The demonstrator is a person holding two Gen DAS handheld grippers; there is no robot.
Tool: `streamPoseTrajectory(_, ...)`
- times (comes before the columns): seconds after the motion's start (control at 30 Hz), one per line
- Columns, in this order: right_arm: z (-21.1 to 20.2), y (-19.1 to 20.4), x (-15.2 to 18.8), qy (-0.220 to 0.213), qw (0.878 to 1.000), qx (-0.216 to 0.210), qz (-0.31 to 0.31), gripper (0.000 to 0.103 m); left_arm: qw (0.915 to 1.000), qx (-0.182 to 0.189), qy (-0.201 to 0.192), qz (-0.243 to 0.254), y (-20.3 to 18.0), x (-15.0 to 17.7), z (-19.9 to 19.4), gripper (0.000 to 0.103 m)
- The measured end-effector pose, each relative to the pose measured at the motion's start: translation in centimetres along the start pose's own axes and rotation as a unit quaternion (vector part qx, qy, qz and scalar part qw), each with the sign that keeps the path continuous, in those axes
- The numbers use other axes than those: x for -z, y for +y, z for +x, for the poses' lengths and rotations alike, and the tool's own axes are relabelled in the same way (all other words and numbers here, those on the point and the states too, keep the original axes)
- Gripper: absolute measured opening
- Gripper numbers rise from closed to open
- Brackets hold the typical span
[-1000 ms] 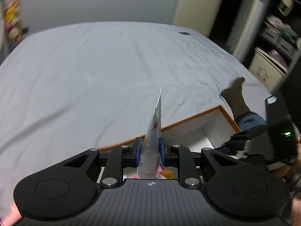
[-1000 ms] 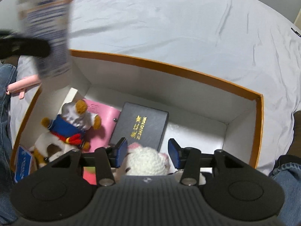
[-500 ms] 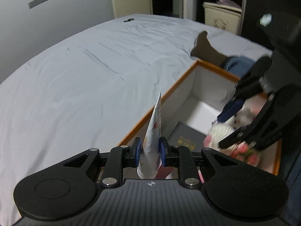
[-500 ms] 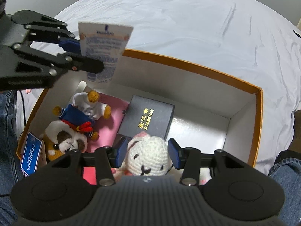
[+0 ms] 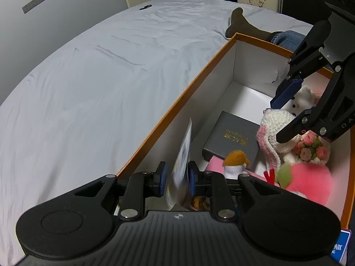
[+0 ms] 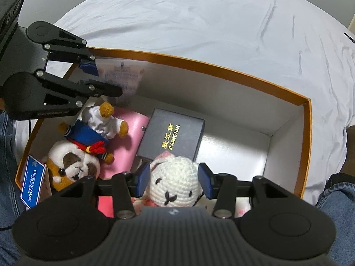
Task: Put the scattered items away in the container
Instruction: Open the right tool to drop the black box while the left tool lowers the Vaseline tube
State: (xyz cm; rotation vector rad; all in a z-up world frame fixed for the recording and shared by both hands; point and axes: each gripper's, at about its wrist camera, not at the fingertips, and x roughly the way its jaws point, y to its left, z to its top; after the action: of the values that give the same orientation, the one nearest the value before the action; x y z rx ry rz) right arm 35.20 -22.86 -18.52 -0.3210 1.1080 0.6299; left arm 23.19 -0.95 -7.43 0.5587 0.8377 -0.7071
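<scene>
white tube [image 5: 183, 155] pinched flat in left gripper [image 5: 176, 178], blurred, inside orange-rimmed box [image 6: 221, 68] near its long wall. right gripper [image 6: 174, 182] clamped on crochet bunny [image 6: 174, 188] over box. dark gift box [image 6: 172, 139], sailor bear [image 6: 97, 130] on box floor.

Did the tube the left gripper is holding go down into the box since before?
Yes. In the right wrist view the tube sat above the box's orange rim; now it hangs below that rim, against the inner wall, pinched in the left gripper.
</scene>
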Motion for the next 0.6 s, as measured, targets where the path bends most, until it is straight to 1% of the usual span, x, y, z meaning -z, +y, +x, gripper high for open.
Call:
streamPoseTrajectory(0.13, 0.0, 0.0, -0.1, -0.001, 1.0, 0.001, -0.002, 0.051, 0.9999, -0.011, 0.002, 0.008, 0.1, 0.0, -0.7, 0.024)
streamPoseTrajectory(0.2, -0.1, 0.0, -0.1, -0.001, 1.0, 0.0, -0.001, 0.051, 0.9998, -0.013, 0.002, 0.017, -0.1, 0.0, -1.0, 0.021)
streamPoseTrajectory(0.27, 0.0, -0.1, -0.1, -0.001, 1.0, 0.0, -0.002, 0.051, 0.9993, -0.025, 0.0, 0.029, -0.4, 0.1, -1.5, 0.02)
streamPoseTrajectory(0.33, 0.0, -0.1, -0.2, -0.001, 1.0, 0.0, -0.002, 0.051, 0.9989, -0.034, 0.003, 0.033, -0.4, 0.1, -1.8, 0.018)
streamPoseTrajectory(0.4, 0.0, -0.2, -0.2, -0.003, 1.0, -0.001, 0.0, 0.052, 0.9983, -0.049, 0.004, 0.031, -0.5, 0.1, -1.9, 0.01)
streamPoseTrajectory(0.43, -0.1, -0.4, -0.1, -0.005, 1.0, -0.003, 0.001, 0.052, 0.998, -0.057, 0.009, 0.027, -0.5, 0.1, -1.8, 0.009)
streamPoseTrajectory(0.53, 0.6, -0.8, -0.1, -0.007, 1.0, -0.002, 0.005, 0.053, 0.9971, -0.072, 0.015, 0.022, -0.6, 0.1, -2.0, 0.006)
streamPoseTrajectory(0.6, 0.5, -0.5, -0.2, -0.006, 1.0, 0.0, 0.006, 0.053, 0.9955, -0.085, 0.015, 0.039, -0.9, 0.2, -2.0, 0.005)
